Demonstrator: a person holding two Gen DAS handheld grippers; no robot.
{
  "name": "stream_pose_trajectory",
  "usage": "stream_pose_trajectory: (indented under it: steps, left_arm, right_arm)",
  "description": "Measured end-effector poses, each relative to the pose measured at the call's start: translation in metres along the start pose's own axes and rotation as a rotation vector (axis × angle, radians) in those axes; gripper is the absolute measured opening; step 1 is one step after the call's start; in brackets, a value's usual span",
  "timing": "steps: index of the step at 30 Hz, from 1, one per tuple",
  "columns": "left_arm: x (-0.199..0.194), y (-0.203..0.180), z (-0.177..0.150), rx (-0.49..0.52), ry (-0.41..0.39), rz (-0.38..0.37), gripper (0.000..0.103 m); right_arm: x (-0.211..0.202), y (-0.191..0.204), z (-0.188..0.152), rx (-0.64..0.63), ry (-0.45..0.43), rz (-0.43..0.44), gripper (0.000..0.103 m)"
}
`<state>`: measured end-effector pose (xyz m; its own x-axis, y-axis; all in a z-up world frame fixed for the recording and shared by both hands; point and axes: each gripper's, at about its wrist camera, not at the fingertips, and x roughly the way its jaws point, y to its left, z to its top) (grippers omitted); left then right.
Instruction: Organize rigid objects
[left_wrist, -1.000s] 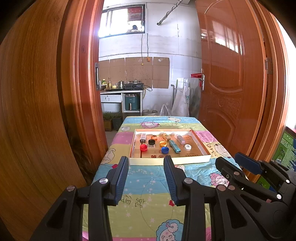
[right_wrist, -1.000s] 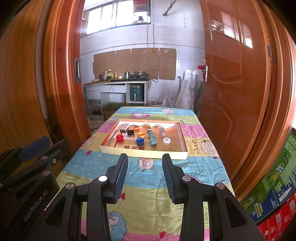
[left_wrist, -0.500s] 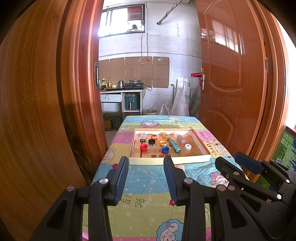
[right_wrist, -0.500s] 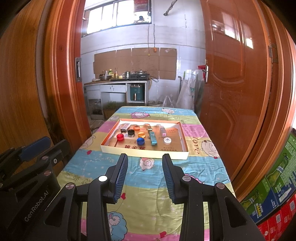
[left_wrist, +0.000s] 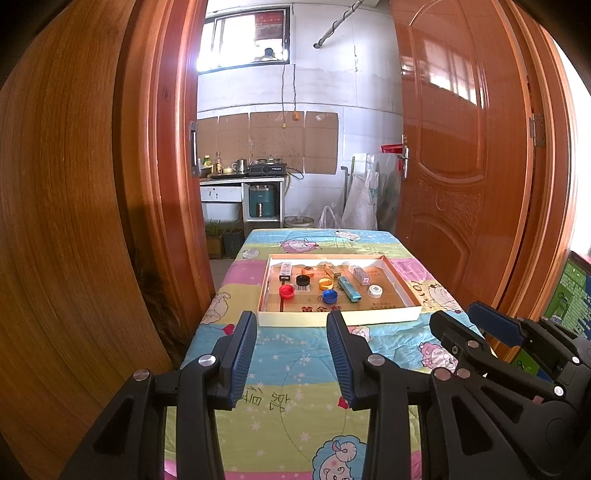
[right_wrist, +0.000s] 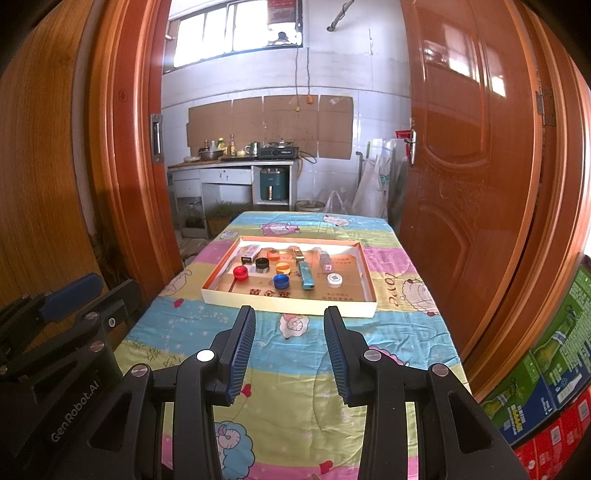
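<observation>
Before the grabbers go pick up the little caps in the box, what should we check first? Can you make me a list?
1. Left gripper open and holding nothing: ok.
2. Right gripper open and holding nothing: ok.
3. Caps inside the box, not on the cloth: ok; the red cap and blue cap both lie in it.
4. Caps apart enough to grab one: ok for red and blue; the ones at the back sit closer together.
5. Grippers near enough to grab: not ok; both hang over the tablecloth, short of the box.
6. Which way up the caps lie: cannot tell, too small.
</observation>
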<state>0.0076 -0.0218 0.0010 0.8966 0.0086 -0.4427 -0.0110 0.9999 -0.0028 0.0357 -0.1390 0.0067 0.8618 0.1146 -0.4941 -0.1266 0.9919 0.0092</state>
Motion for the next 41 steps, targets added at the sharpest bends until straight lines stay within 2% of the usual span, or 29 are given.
stream_pose_trajectory:
  steps: [41]
  left_arm:
    - [0.0010,0.0054,-0.0009,-0.011,-0.001,-0.015,0.039]
  right_arm:
    - [0.0035,-0.0008,-0.0024,0.003,0.007,-0.001,0.040]
